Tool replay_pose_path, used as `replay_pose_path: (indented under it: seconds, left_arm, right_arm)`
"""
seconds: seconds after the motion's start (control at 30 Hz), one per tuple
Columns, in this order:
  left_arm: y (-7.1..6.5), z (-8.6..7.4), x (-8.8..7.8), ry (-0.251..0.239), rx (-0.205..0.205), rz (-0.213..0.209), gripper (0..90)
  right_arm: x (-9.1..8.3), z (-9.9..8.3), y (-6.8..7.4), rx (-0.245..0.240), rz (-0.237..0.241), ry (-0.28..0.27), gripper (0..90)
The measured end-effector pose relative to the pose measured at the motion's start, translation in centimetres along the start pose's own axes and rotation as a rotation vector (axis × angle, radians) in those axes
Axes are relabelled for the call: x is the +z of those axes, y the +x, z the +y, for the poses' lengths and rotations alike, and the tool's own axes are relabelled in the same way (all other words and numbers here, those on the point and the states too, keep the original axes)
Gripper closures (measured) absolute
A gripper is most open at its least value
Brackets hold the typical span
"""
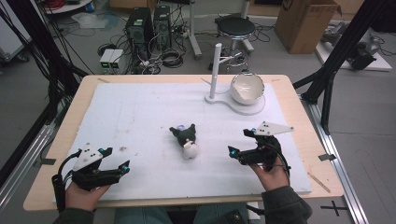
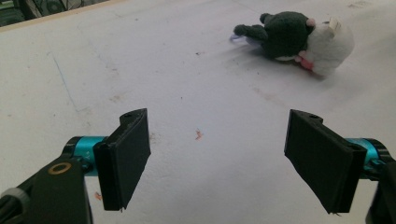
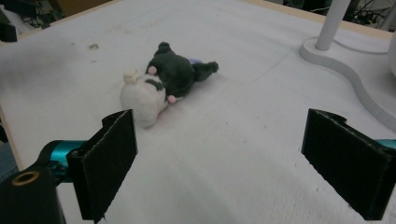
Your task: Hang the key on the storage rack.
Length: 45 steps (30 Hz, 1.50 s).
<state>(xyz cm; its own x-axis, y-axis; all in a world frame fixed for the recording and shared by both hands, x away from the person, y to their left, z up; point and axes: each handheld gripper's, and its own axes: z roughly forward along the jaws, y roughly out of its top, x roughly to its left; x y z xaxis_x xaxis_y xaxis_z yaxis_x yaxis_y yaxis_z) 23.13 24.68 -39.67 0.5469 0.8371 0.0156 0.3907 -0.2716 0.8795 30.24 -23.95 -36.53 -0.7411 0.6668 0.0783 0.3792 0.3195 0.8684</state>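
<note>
High view: plush toy (image 1: 184, 138) lies mid-table toward the near edge between two spread, empty grippers; right gripper (image 1: 239, 141), nearer, should straddle its dark body (image 3: 175, 72) squarely before closing.

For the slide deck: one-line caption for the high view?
Both open grippers, left gripper and right gripper, flank a black-and-white plush toy lying on the white mat.

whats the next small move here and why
Probably ease the right gripper forward-left toward the plush toy: it lies untouched on the white mat between both grippers, the right one looks nearer, and its jaws stand wide open with nothing in them.
</note>
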Motion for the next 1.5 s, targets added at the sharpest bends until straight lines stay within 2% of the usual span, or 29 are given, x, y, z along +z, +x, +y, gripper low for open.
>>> replay_pose_path:
  seconds: [0.3,0.5,0.73,0.87,1.07,1.2,1.23,1.37,1.5]
  left_arm:
    - [0.2,0.0,-0.1,-0.005,-0.005,-0.001,22.8]
    - [0.2,0.0,-0.3,-0.010,-0.008,0.005,22.8]
    - [0.3,0.0,-0.4,-0.012,-0.009,0.010,22.9]
    - [0.3,-0.1,-0.4,-0.010,-0.011,0.013,23.0]
    - [0.4,0.0,-0.3,-0.012,-0.012,0.014,22.9]
    - [0.4,0.0,-0.3,-0.014,-0.013,0.010,23.0]
    - [0.5,0.0,-0.3,-0.014,-0.009,0.009,23.1]
    - [0.4,0.0,-0.3,-0.015,-0.012,0.009,23.1]
    - [0.5,0.0,-0.4,-0.016,-0.014,0.009,23.1]
  right_arm:
    - [1.6,3.2,0.7,-0.009,0.038,0.033,9.9]
    - [2.7,4.5,0.9,0.017,0.066,0.063,9.9]
    - [4.0,5.9,1.6,0.007,0.091,0.091,9.9]
    - [4.9,6.6,2.0,0.004,0.081,0.105,9.9]
    - [6.5,7.3,2.5,0.007,0.083,0.115,10.1]
    - [7.4,7.4,2.9,0.008,0.108,0.137,16.9]
    - [8.0,7.4,3.2,0.000,0.105,0.159,17.0]
    - [9.3,7.4,3.5,0.022,0.094,0.208,17.4]
    - [10.4,7.5,3.7,0.030,0.096,0.229,20.2]
